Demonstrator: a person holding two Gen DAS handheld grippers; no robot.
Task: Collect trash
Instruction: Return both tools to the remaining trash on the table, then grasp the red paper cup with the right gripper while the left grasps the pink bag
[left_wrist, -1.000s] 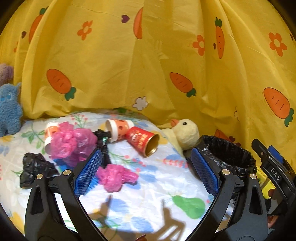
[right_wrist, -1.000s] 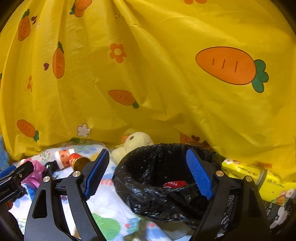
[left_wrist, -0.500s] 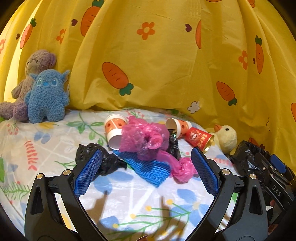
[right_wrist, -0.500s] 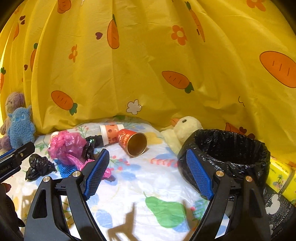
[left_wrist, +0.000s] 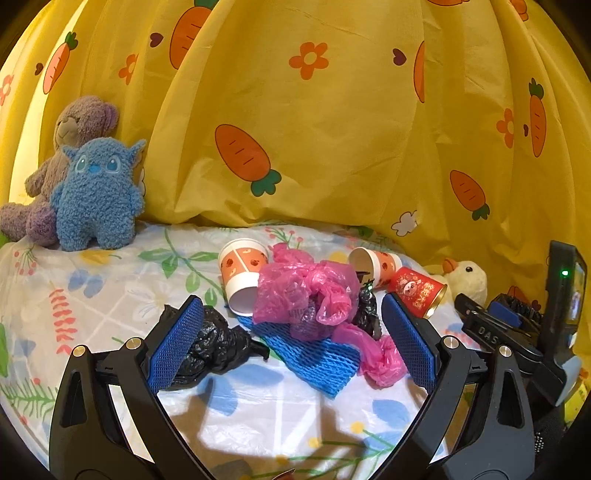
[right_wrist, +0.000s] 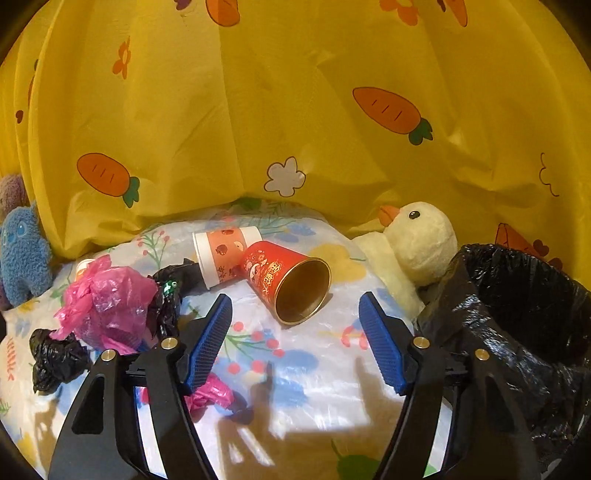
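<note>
Trash lies on the flowered sheet (left_wrist: 110, 295). In the left wrist view I see a pink plastic bag (left_wrist: 306, 291), a blue foam net (left_wrist: 317, 354), a crumpled black bag (left_wrist: 214, 343), two orange-white paper cups (left_wrist: 242, 269) (left_wrist: 375, 260) and a red cup (left_wrist: 419, 295). My left gripper (left_wrist: 291, 343) is open and empty, just in front of the pile. My right gripper (right_wrist: 295, 339) is open and empty, just short of the red cup (right_wrist: 291, 280), which lies on its side. The black-lined trash bin (right_wrist: 524, 317) stands at the right.
A yellow carrot-print curtain (left_wrist: 332, 129) closes the back. A blue plush (left_wrist: 96, 195) and a brown bear (left_wrist: 74, 125) sit at the far left. A duck plush (right_wrist: 417, 240) leans beside the bin. The right gripper's body (left_wrist: 517, 332) shows at the right of the left view.
Both grippers have swung left, away from the bin. The left one now faces the trash pile; the right one has closed in on the red cup. Both stay open.
</note>
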